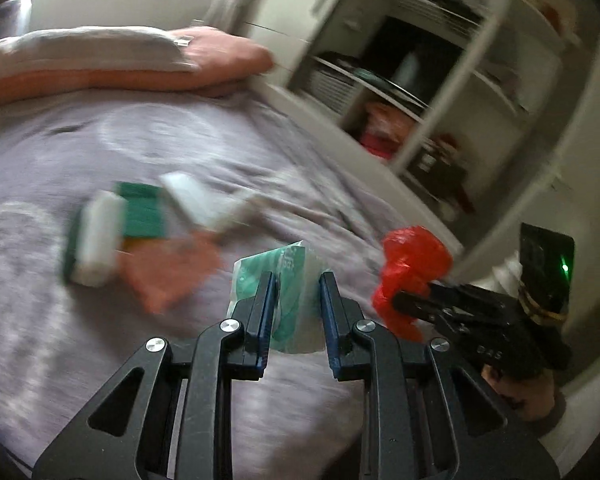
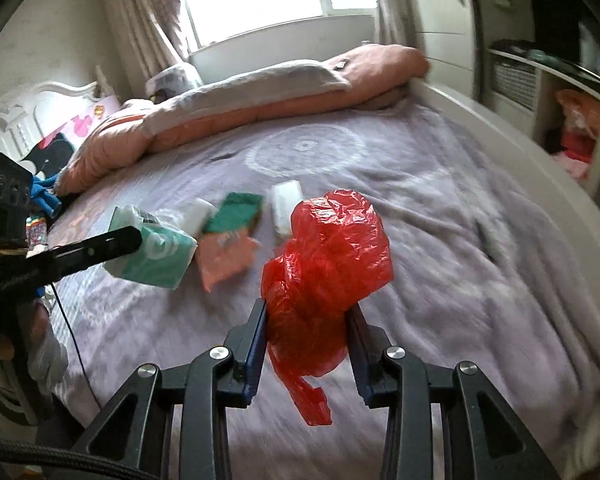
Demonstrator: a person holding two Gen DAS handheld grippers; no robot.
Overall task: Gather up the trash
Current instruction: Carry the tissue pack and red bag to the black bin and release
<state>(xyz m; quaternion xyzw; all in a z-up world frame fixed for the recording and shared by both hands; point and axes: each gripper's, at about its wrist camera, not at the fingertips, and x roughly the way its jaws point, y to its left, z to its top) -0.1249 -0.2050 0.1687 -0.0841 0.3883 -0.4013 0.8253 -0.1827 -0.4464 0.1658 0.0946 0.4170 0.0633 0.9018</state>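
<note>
Left wrist view, left claw (image 1: 295,284) pinching tissue pack (image 1: 287,304), right claw (image 2: 308,312) pinching red bag (image 2: 328,256), above bed (image 2: 440,220).

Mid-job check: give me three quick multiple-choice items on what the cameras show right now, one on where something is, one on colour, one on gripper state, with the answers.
1. Where do the uncollected packets lie?
A. on the purple bedspread
B. on a wardrobe shelf
C. on the windowsill

2. What colour is the plastic bag?
A. blue
B. red
C. black

3. What is the left gripper doing?
A. hanging open and empty
B. shut on the tissue pack
C. pressing on the quilt

Answers:
1 A: the green packet and the orange packet rest on the bedspread.
2 B: the plastic bag in the right gripper is bright red.
3 B: the left gripper has its fingers closed on the tissue pack, held above the bed.
</note>
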